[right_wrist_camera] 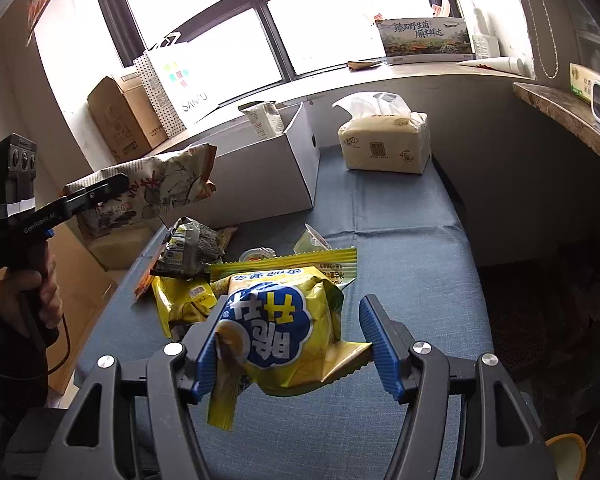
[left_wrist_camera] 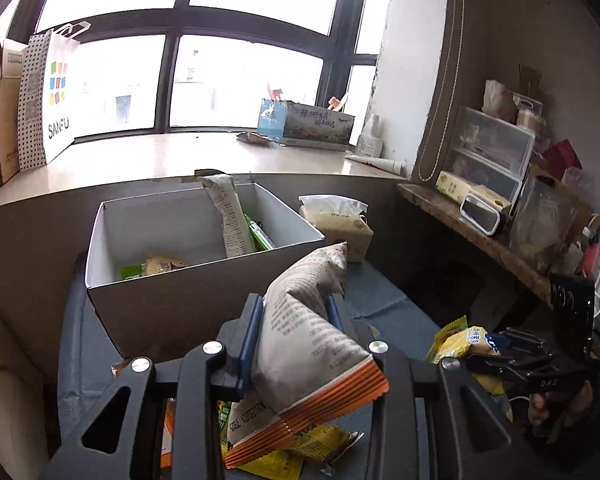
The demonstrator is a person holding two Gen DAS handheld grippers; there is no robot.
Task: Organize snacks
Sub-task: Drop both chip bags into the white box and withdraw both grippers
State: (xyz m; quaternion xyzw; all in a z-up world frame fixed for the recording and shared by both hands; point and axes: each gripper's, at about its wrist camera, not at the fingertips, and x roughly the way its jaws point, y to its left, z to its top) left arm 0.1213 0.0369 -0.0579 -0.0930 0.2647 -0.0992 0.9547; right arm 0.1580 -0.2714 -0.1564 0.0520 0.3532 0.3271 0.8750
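A: Two bags up at once. Left gripper clamped on grey snack bag w/ orange crimped ends, lifted clear of blue cloth, just short of white box near wall.

B: Right gripper?

A: Fingers spread around yellow chip bag; left pad touching, right pad apart from bag body, only bag corner near it. Not yet squeezed, by the look.

B: Advice for left?

A: Carry over box rim, aim for bare floor on left side; right side already taken by tall upright packet + green one. Lower before letting go, else bag prob. tips out.

B: And right?

A: Close on bag middle, not the seam flap. Gentle squeeze, puffed bag, may pop or slip. Rest of pile stays on cloth; tissue pack not a snack, leave it.
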